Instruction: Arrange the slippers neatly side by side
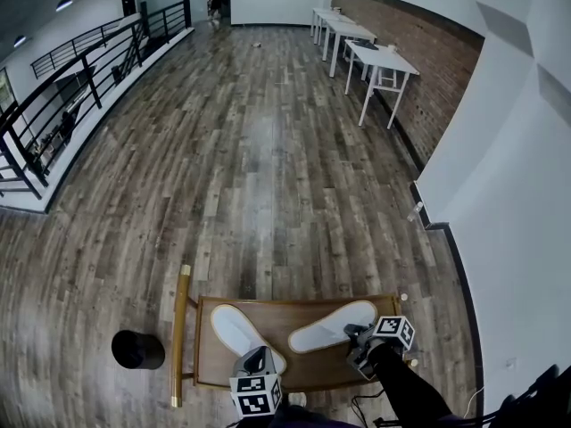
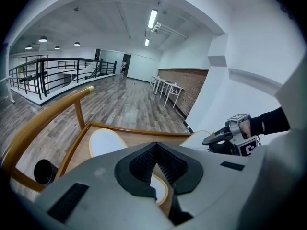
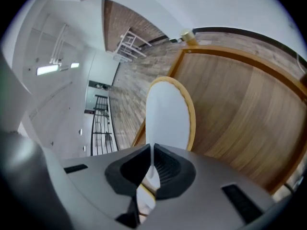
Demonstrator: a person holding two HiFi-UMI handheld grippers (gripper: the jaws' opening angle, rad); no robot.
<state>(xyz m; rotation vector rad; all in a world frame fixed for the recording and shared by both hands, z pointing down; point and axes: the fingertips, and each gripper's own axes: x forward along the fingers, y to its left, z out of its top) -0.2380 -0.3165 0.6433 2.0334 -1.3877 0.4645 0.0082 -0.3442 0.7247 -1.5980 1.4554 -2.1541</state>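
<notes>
Here, two flat white slippers edged in tan lie in a splayed V on the brown wooden chair seat (image 1: 277, 314), which has a raised, honey-coloured lip. Their near ends almost meet at the middle of the seat's near edge, and their far ends are well apart.

The right gripper (image 3: 151, 153) has its dark ribbed pads drawn narrow on the near end of the right slipper (image 3: 168, 114), with a thin strip of white showing pinched between them. From that grip the slipper's long axis runs away from the jaws and out toward the seat's far right corner.

The left gripper (image 2: 154, 150) is fully closed, its pads meeting at the tips just over the near end of the left slipper (image 2: 105, 142), which slants away to the far left. Whether it has nipped the tan edging cannot be told.

Each hand is nearest its own slipper. The coming move seems to turn on those two diverging axes. The right slipper's far end would have to swing inward, pivoting about the held end, until it lies parallel to its mate.

The soles look thin, soft and limp, so a pinched end may fold rather than steer the whole length. The seat is smooth, grained wood, and a curved back rail (image 1: 183, 328) stands along its left side.
</notes>
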